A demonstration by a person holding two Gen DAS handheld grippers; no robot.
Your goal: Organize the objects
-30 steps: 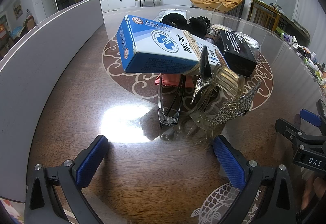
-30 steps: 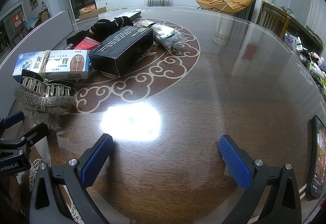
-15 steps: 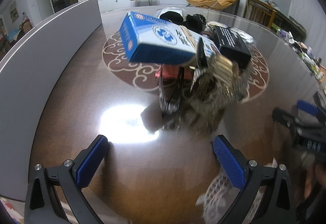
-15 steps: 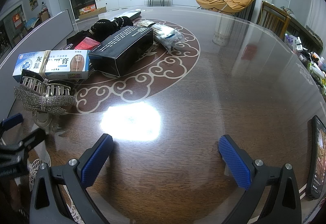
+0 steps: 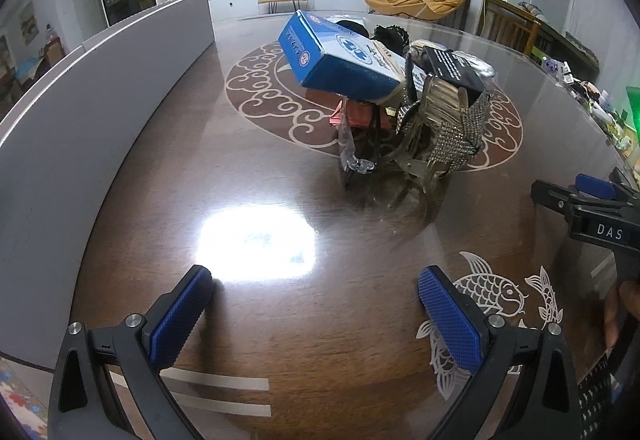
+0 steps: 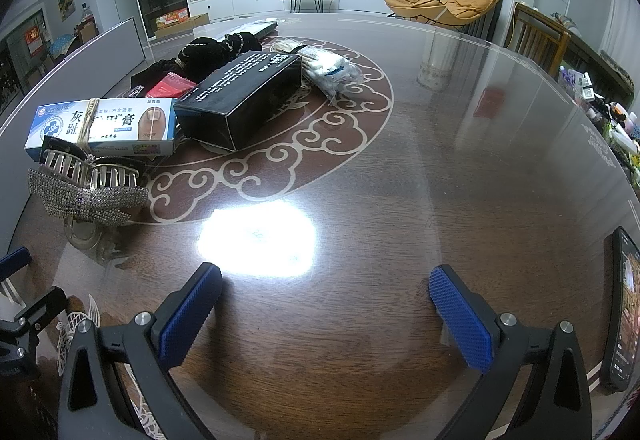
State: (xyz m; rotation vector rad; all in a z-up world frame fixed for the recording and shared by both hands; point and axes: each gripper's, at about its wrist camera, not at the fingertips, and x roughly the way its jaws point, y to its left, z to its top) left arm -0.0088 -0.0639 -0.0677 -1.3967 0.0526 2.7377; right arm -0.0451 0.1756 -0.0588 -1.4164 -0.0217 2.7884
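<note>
Right now, through your left wrist camera, your left gripper [image 5: 314, 314] hangs low over the dark wooden table [image 5: 260, 168] with its blue fingers [image 5: 180, 316] spread wide apart and nothing between them. Ahead of it, well apart from the fingertips, sits the pile you are sorting: a blue and white box [image 5: 340, 58] tilted up on top, a rhinestone hair clip [image 5: 448, 128] leaning against its right side, a black box [image 5: 454, 72] behind that, and a red packet [image 5: 360, 116] underneath. A clear plastic piece [image 5: 352, 156] pokes out at the front of the pile; what it is you cannot tell. A grey panel [image 5: 100, 112] curves along the left edge of the table. Your right gripper [image 5: 592, 200] shows at the right edge.

Through your right wrist camera, your right gripper [image 6: 326, 310] also has its fingers [image 6: 192, 314] wide apart, holding nothing, over bare table [image 6: 460, 160]. The same pile lies far to its left: hair clip [image 6: 86, 186] nearest, blue and white box [image 6: 104, 128] just behind it, black box [image 6: 240, 100] beside that, then a bag of cotton swabs [image 6: 324, 68] and some black fabric items [image 6: 208, 54]. A phone [image 6: 622, 308] lies at the right edge of the table.
</note>
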